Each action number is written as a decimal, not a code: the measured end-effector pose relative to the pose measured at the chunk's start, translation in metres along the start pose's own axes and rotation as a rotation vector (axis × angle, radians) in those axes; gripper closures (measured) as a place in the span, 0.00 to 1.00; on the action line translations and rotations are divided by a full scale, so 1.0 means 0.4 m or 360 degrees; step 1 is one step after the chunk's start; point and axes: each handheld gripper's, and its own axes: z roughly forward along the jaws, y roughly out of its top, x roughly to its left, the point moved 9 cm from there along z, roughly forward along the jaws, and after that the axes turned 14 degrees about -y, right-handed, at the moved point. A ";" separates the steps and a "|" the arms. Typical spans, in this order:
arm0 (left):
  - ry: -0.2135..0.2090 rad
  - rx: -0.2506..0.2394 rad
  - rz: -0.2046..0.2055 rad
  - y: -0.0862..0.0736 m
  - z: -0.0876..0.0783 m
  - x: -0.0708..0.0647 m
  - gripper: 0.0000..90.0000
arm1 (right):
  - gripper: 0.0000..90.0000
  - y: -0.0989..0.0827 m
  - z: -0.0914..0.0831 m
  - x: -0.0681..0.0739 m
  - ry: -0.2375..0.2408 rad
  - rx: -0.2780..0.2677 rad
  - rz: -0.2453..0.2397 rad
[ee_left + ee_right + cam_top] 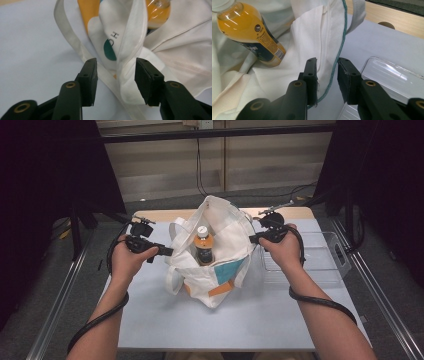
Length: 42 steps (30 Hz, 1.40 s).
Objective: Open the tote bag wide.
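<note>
High view first: a white tote bag [215,255] stands open mid-table with a bottle [203,245] of orange drink upright inside, the left gripper [167,252] at its left rim and the right gripper [253,239] at its right rim.

Left gripper view: the jaws stand spread, the bag's hem [130,50] loose between them, no pad pressing.

Right gripper view: the jaws are parted a little around the green-stitched edge [337,57], seemingly not gripping; a clear tray [387,75] lies beside.

I'd judge the bag is being let go with the bottle packed; next, both should back off without dragging cloth.
</note>
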 end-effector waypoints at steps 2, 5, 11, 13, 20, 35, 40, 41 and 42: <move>0.0002 -0.0023 0.0028 0.016 -0.005 -0.007 0.58 | 0.79 0.004 -0.001 0.004 0.0002 -0.0006 -0.0018; -0.0009 -0.0048 0.0060 0.047 -0.004 -0.022 0.58 | 0.79 0.006 -0.001 0.008 0.0007 -0.0005 -0.0021; 0.0002 -0.0068 0.0105 0.085 0.013 -0.030 0.59 | 0.80 0.008 0.000 0.010 0.0015 -0.0005 -0.0016; 0.0013 -0.0073 0.0100 0.097 0.020 -0.024 0.61 | 0.81 0.009 0.000 0.009 0.0018 -0.0001 -0.0015; 0.0038 -0.0118 0.0091 0.127 0.055 -0.019 0.67 | 0.82 0.008 0.002 0.013 0.0028 0.0004 -0.0031; 0.0095 -0.0052 -0.0044 0.110 0.055 0.043 0.94 | 0.87 -0.008 0.012 0.005 0.0035 0.0019 -0.0029; 0.0104 -0.0049 -0.0076 0.090 0.059 0.071 0.94 | 0.87 -0.014 0.020 0.000 0.0022 0.0019 -0.0023; 0.0116 -0.0054 -0.0087 0.087 0.060 0.076 0.94 | 0.87 -0.015 0.021 -0.001 0.0022 0.0021 -0.0023; 0.0107 -0.0053 -0.0094 0.084 0.059 0.079 0.94 | 0.87 -0.016 0.022 -0.002 0.0022 0.0022 -0.0023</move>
